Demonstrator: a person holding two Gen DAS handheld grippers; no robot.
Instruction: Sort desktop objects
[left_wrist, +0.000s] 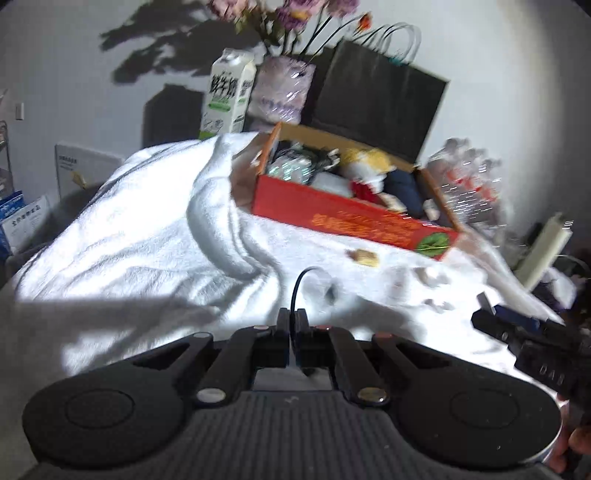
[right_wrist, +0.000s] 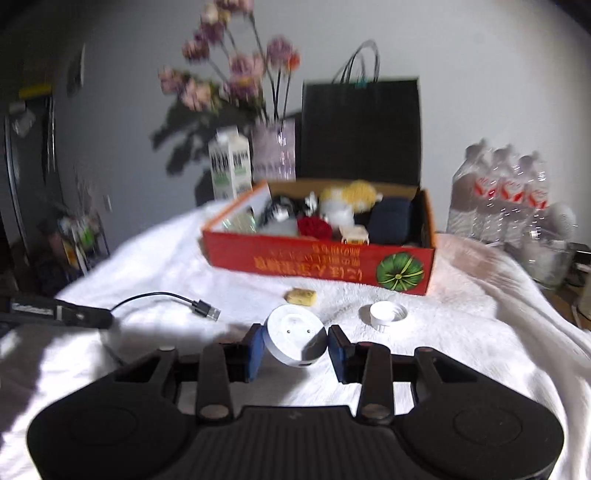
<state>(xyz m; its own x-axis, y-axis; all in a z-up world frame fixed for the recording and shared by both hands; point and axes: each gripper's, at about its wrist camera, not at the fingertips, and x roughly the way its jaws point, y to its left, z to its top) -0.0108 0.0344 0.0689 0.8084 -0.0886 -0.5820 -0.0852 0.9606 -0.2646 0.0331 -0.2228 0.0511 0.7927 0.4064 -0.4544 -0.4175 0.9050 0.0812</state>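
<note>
My left gripper is shut on a thin black USB cable above the white towel. The cable's plug end lies on the towel in the right wrist view. My right gripper is shut on a round white puck-shaped device, held tilted between blue pads. A red cardboard box full of small objects sits behind; it also shows in the left wrist view. A yellow eraser-like block and a white cap lie before the box.
A milk carton, a vase of purple flowers and a black paper bag stand behind the box. A pack of water bottles stands at the right. The white towel is bunched in folds at the left.
</note>
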